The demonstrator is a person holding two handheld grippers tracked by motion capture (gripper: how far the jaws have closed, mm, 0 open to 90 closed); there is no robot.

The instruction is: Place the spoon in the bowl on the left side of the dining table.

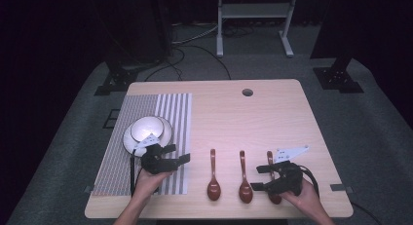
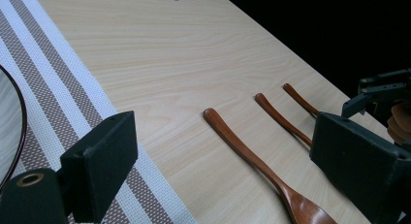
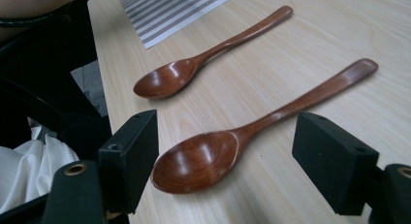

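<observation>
Three brown wooden spoons lie side by side on the light wooden table (image 1: 272, 113), bowls toward the front: left spoon (image 1: 213, 178), middle spoon (image 1: 244, 180), right spoon (image 1: 270, 159). My left gripper (image 1: 176, 153) hovers open over the striped placemat's right edge, pointing right; its view frames the left spoon (image 2: 252, 156) between the jaws (image 2: 228, 166). My right gripper (image 1: 259, 178) stands open above the right spoon, hiding its bowl, and points left. Its view (image 3: 232, 161) has the middle spoon (image 3: 228, 146) lying ahead between the jaws, untouched, and the left spoon (image 3: 194, 69) beyond.
A brown-and-white striped placemat (image 1: 122, 152) covers the table's left side, with a white bowl on a white plate (image 1: 146, 130) behind the left gripper. A round hole (image 1: 247, 92) sits near the far edge. A white stand (image 1: 255, 20) is on the floor beyond.
</observation>
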